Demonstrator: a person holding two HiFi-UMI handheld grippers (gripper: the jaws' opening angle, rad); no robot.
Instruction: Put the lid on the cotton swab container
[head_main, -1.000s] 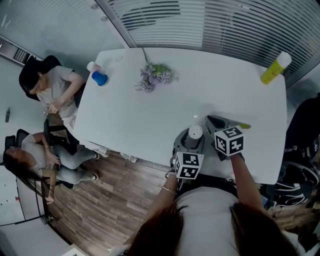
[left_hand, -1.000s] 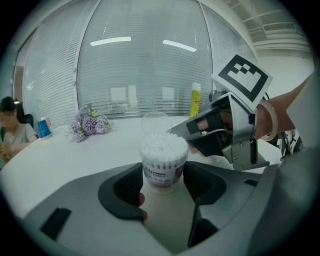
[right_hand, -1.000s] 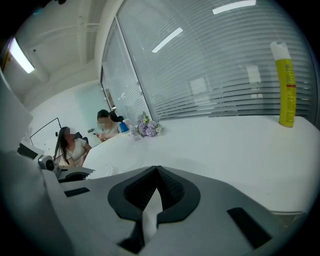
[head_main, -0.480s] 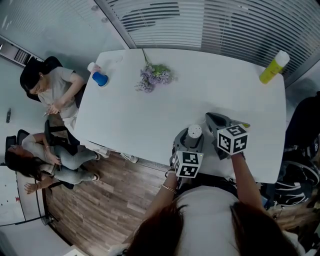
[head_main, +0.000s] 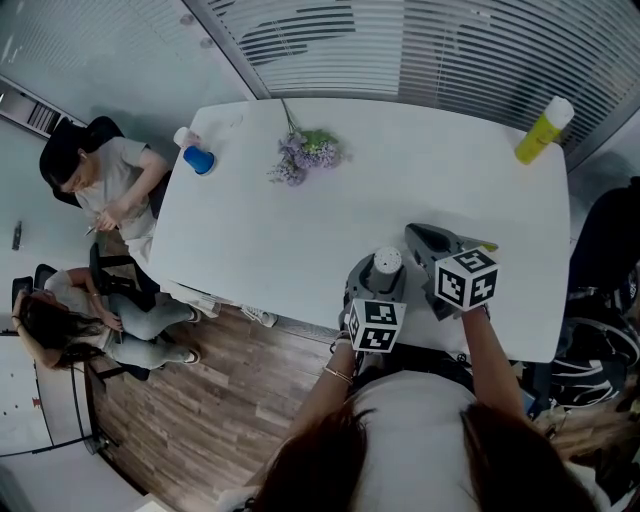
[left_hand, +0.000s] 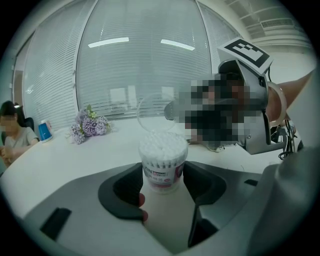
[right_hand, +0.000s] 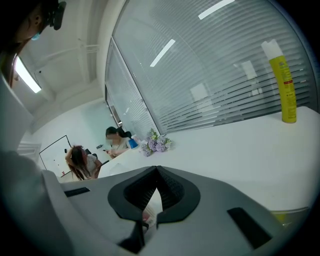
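The cotton swab container (left_hand: 162, 161), a clear tub packed with white swabs and open at the top, stands upright between the jaws of my left gripper (left_hand: 162, 176), which is shut on it. From the head view the container (head_main: 387, 264) is near the front edge of the white table (head_main: 330, 220), with the left gripper (head_main: 381, 282) around it. A clear round lid (left_hand: 152, 112) hangs tilted just above and behind the container's mouth, pinched at its edge by my right gripper (head_main: 414, 237). In the right gripper view the right gripper (right_hand: 157, 171) has its jaw tips together.
A yellow spray bottle (head_main: 540, 130) stands at the table's far right corner. Purple flowers (head_main: 305, 152) lie at the far middle and a blue cup (head_main: 198, 157) at the far left corner. Two people (head_main: 100, 185) sit beside the left edge.
My right gripper has edged slightly to the left with the lid. The left gripper and the container have hardly moved.
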